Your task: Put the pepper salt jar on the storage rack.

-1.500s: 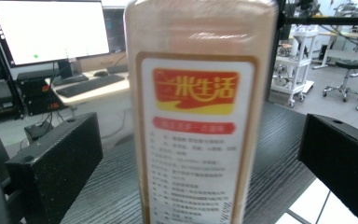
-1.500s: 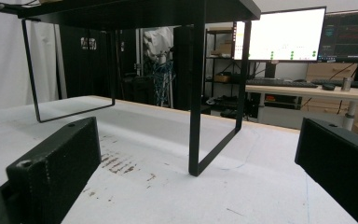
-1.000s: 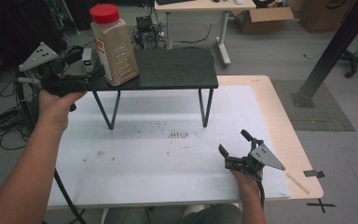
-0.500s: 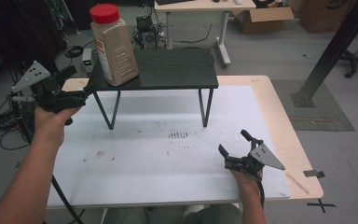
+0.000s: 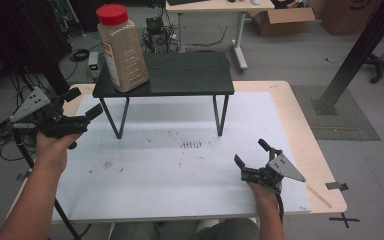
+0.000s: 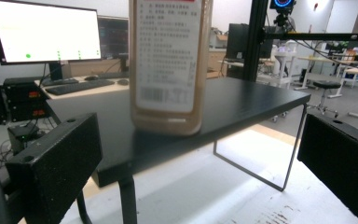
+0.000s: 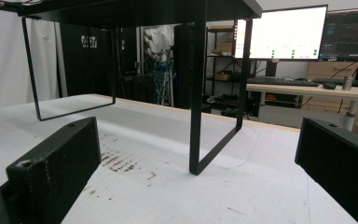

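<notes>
Overhead, jar (image 6: 170, 65) top cropped above left hand-held gripper (image 5: 82, 105), jaws apart

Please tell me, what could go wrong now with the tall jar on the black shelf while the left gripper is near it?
1. The jar is tall and stands near the left corner of the black shelf; a sideways bump from the open left gripper might tip it off.
2. The shelf rests on thin wire legs, so a hard push may slide it on the white mat.

clear plastic jar (image 5: 123, 52); matt shelf (image 5: 190, 75)
</notes>
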Demonstrator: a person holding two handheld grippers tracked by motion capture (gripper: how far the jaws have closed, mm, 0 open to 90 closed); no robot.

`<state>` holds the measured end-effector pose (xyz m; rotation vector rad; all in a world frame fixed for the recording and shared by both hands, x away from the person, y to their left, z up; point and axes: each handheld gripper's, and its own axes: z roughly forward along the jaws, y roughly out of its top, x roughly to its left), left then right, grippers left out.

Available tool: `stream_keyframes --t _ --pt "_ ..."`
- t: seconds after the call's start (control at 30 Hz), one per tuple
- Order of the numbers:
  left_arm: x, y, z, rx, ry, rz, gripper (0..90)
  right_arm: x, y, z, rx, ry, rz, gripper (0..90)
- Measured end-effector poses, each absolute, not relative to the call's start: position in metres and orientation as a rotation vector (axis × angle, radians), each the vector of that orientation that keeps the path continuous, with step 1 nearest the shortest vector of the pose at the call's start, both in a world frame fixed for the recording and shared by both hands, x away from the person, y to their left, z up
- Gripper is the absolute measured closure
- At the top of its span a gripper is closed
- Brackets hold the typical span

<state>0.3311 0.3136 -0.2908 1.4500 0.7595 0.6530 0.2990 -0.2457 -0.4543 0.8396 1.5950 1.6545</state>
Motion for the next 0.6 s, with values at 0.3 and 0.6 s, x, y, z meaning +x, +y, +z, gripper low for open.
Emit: stream_keyframes --t 0.3,0.6 --pt "0.323 0.312 -0.314 1.46 0.746 0.647 0.2 0.299 -0.246 -0.454 0.84 1.591 1.658 0.0" --pt "0.319 0.309 -0.335 1.458 0.729 0.629 0.3 0.299 -0.246 -0.454 0.84 1.59 1.659 0.0"
